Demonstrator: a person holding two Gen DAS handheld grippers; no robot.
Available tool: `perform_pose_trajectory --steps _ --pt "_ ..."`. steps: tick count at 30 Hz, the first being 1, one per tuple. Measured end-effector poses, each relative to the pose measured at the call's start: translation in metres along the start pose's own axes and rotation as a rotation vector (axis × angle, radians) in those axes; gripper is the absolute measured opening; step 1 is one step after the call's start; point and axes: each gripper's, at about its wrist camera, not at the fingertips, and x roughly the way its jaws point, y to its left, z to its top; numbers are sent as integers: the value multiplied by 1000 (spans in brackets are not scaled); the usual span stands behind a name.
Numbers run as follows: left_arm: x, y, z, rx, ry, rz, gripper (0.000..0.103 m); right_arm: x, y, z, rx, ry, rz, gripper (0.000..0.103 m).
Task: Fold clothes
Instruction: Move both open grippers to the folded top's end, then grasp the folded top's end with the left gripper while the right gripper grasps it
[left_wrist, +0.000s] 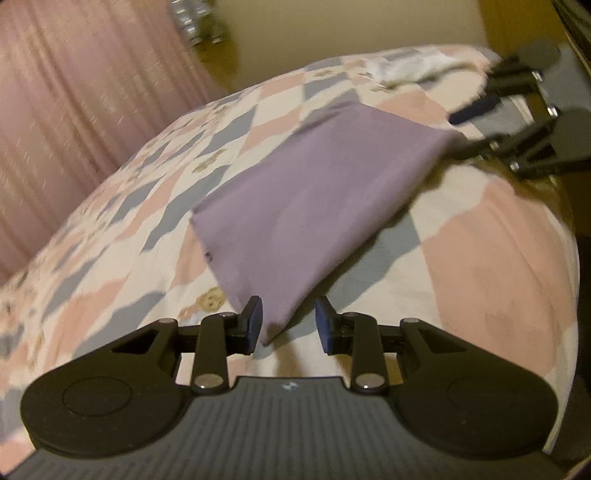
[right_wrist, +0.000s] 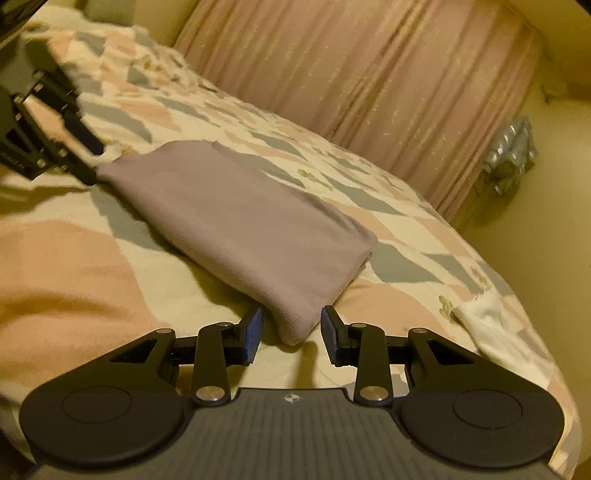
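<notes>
Your left gripper (left_wrist: 289, 320) and right gripper (right_wrist: 291, 326) each stand spread around a near corner of the folded purple cloth (left_wrist: 295, 195), which runs diagonally toward each frame's upper side on the bed (left_wrist: 498, 240).

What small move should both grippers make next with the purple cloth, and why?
Probably close both. The left gripper and the right gripper each have a corner of the folded purple cloth between open pads, not pinched, so it cannot be lifted yet.
</notes>
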Motion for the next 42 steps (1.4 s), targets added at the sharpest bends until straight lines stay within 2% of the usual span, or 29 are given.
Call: perform_pose_trajectory --steps 3,24,27,30,33,38,42 --pt "6 -1 2 4 5 -14 27 -1 2 -3 -37 4 3 34" --pt "12 2 2 -25 20 -18 27 3 -9 -9 60 29 27 34" --pt "7 -5 1 60 12 16 30 -1 -7 -8 25 28 18 34" --pt "4 -26 -1 284 -5 67 33 -7 -3 -7 -41 21 5 37" --pt "12 -36 0 406 -8 76 33 -8 7 -6 -175 17 -6 40" --pt "30 -32 4 442 3 87 33 6 27 -1 -364 13 -14 40" --pt "37 -31 7 433 12 90 33 20 32 1 -393 20 -20 40"
